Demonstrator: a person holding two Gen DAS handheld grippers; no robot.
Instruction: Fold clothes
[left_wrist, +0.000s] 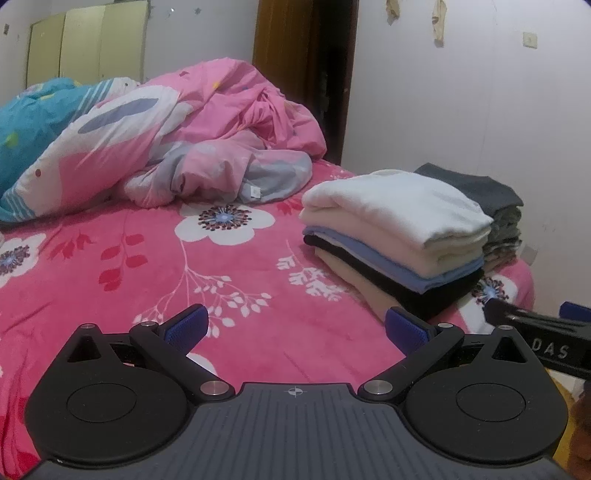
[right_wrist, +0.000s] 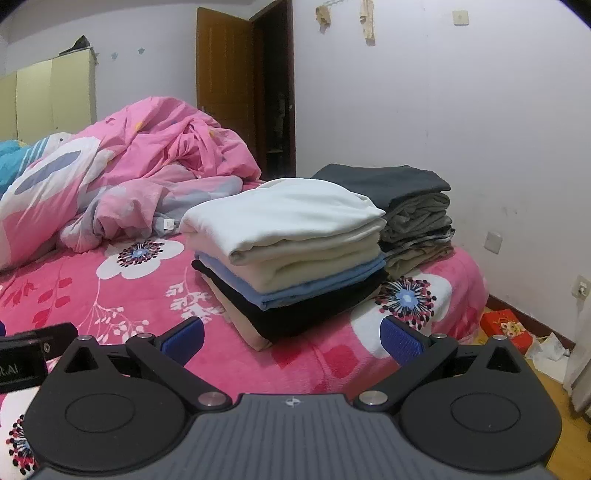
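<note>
Left gripper (left_wrist: 295, 328): it hovers low over the bed, blue-padded fingers (left_wrist: 184, 328) spread wide, nothing between them.

Crumpled pink and blue quilt (left_wrist: 147, 140): heaped at 11 o'clock in the left wrist view, on the far side of the pink flowered fleece bed cover (left_wrist: 129, 295). It looks like bedding, not clothes.

Folded stack with white knit on top (left_wrist: 395, 221): at 2 o'clock in the left wrist view, at 12 o'clock in the right wrist view. Under the white piece lie a cream one, a blue one, a black one and a beige one, edges roughly in line.

Second stack, dark grey cloth on top (right_wrist: 406, 192): just behind the first stack, touching it, near the edge of the bed; its grey-green layers are folded as well.

Right gripper (right_wrist: 291, 338): fingers (right_wrist: 402, 341) spread apart and empty, pointing at the nearer stack.

Task state: all clothes in sight already lie folded; I see no loose garment.

Handling: the pieces seem soft, light and limp. I judge a fold edge or corner the best place to pinch; a pull at one layer could drag the whole stack askew.
</note>
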